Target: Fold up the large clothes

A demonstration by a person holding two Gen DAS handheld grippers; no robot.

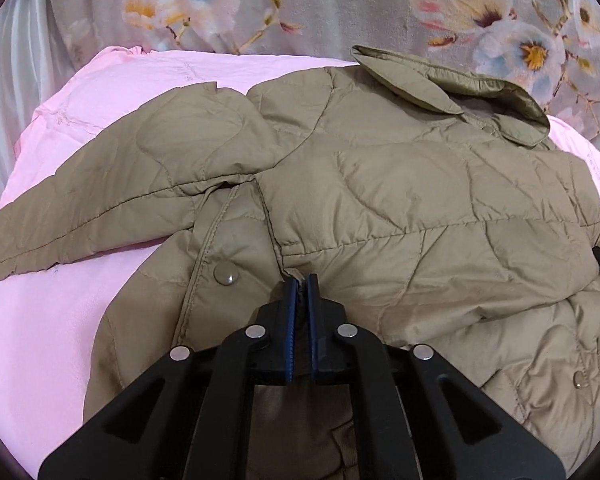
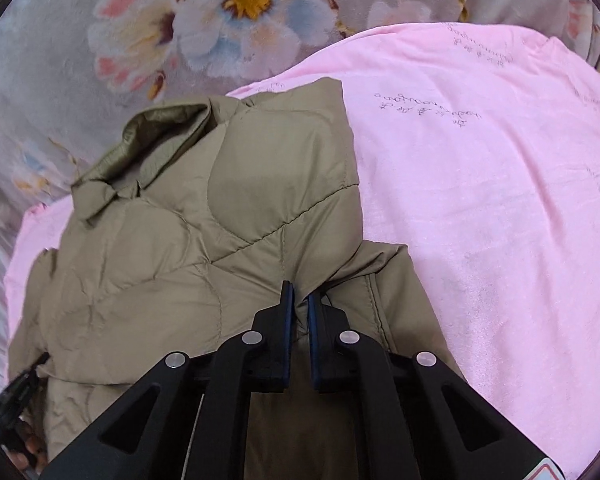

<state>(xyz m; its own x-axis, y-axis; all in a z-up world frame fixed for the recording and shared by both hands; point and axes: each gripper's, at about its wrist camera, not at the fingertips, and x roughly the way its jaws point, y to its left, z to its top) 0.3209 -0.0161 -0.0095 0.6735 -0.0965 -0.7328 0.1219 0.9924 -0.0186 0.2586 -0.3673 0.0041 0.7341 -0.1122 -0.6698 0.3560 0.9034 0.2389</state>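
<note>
Your floral blanket lies beneath the pink sheet, whose small script print is too blurred to read. The khaki quilted jacket lies on that sheet. Only your left view shows its outstretched sleeve and snap button. Your left gripper and right gripper each pinch a jacket fold between nearly closed fingers

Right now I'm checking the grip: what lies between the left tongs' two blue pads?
A pinched fold of the khaki quilted jacket sits between the left tongs, beside a snap button; the left wrist view shows it.
</note>
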